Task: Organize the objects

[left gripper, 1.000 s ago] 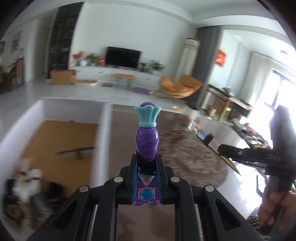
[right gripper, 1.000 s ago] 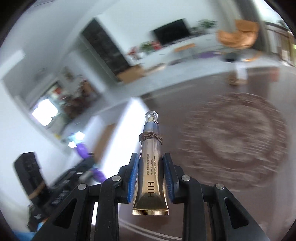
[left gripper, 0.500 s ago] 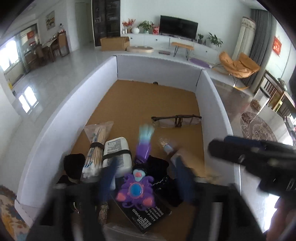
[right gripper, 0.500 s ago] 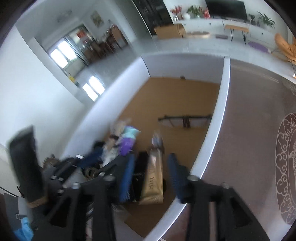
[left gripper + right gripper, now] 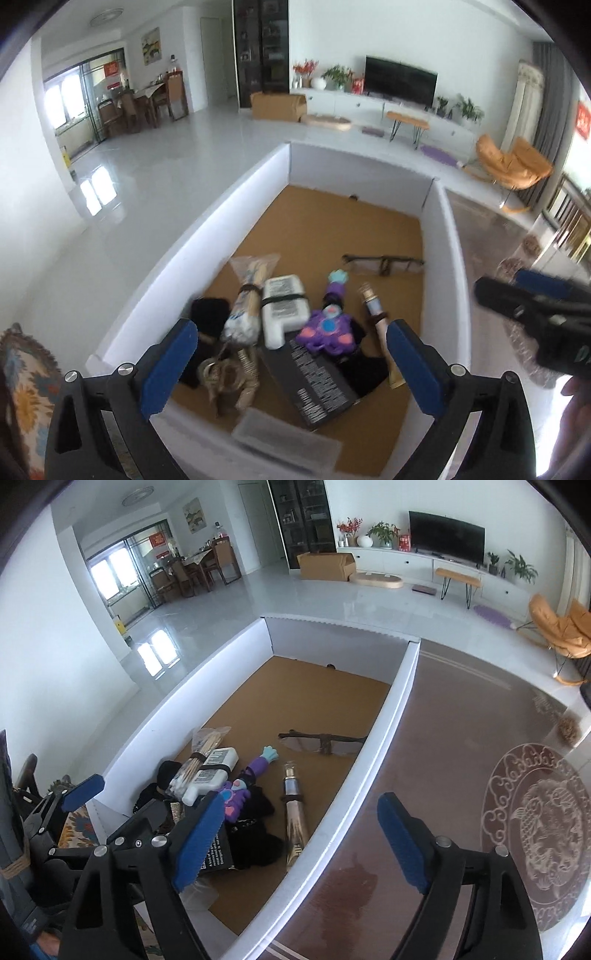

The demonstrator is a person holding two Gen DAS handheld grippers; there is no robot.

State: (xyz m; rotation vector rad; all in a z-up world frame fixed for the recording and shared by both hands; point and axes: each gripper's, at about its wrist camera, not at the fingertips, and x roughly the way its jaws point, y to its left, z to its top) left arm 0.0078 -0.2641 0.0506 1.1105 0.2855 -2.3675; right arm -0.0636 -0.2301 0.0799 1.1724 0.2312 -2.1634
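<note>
Looking along your left gripper (image 5: 291, 354), its jaws have just been opening and stand wide and empty above the white box (image 5: 229, 218); the purple toy (image 5: 330, 325) lies inside. From your right gripper (image 5: 301, 834), jaws likewise just spread with nothing between, the gold tube (image 5: 295, 823) rests near the box's right wall.

A bright living room with a glossy pale floor (image 5: 155, 192). A black television (image 5: 446, 537) sits on a long white cabinet (image 5: 417, 566) against the far wall, with potted plants (image 5: 384, 531) beside it. A cardboard carton (image 5: 325, 565) rests on the floor near a tall dark cabinet (image 5: 263, 48). An orange chair (image 5: 511, 166) stands at the right, dining chairs and a table (image 5: 199, 570) at the left. A brown patterned rug (image 5: 535, 834) lies nearest
</note>
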